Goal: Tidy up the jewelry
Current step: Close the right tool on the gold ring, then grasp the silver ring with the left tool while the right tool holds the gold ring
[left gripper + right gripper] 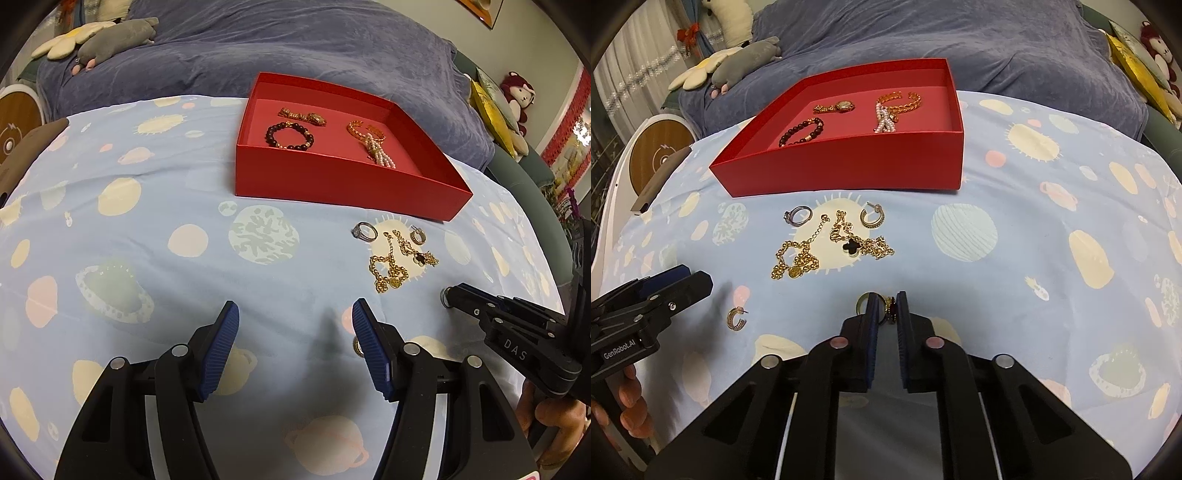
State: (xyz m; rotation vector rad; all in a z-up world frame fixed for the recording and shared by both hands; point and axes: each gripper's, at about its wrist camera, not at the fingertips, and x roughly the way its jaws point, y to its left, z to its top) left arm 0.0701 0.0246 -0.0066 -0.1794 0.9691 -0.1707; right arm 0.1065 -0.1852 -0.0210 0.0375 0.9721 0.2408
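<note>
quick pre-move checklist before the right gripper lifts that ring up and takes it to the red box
1. Right gripper closed around the dark-stone ring: its fingers flank the ring closely; firm contact, cannot tell.
2. Second gold ring clear of the grip: not ok, it lies against the left finger's outer side and may drag.
3. Left gripper out of the way: ok, open, holding nothing, off to the side.
4. Red box has room: ok, bare floor at its right end beside the pearl piece.
5. Path to the box: not ok if kept low, the gold chains lie between; lift first.
</note>
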